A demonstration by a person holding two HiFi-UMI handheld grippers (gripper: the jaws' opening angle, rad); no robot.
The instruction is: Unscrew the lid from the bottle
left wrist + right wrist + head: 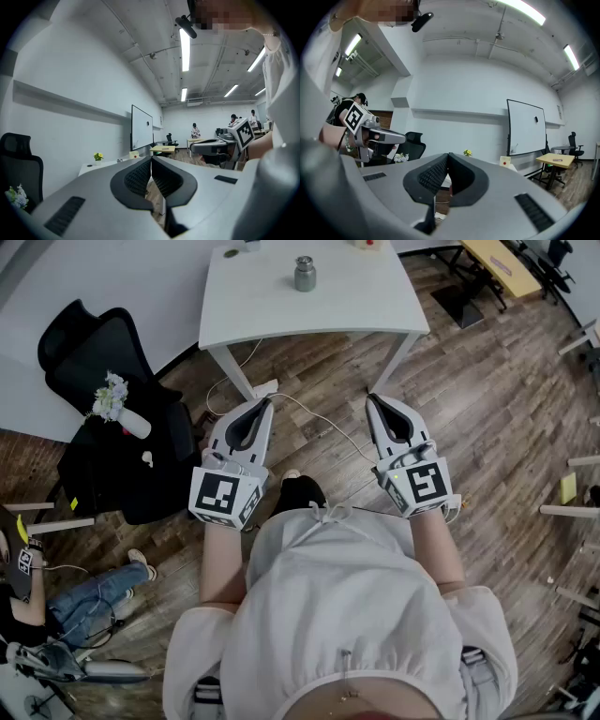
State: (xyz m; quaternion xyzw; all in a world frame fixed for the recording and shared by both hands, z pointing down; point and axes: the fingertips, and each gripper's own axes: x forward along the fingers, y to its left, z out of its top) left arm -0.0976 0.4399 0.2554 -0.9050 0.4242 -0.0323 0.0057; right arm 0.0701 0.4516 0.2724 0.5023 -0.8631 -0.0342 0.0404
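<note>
Task item: a squat grey metal bottle [305, 276] with a narrower knob-shaped lid [305, 261] seated on top. It stands upright on the far half of the white, smooth, rectangular worktop [281, 310], which rests on white angled legs. The bottle is well apart from both grippers.

Surroundings: brown wood-grain plank floor [487, 409]; a thin white cable [323, 418] lying across it; a black mesh-backed office chair [94, 357] to the left of the worktop, carrying a small white vase of pale flowers [120, 409].

Left gripper [266, 405]: grey moulded plastic shell, tapered toward the tip, with a marker cube at the rear. Its black ribbed pads [138, 177] meet along a single seam; the jaws are fully closed with nothing between them.

Right gripper [372, 399]: same construction. Its ribbed black pads [433, 174] are pressed together, jaws fully closed and empty.

Both grippers are held side by side in the air above the floor, short of the worktop's near edge, tips pointing toward it. Neither touches any object.
</note>
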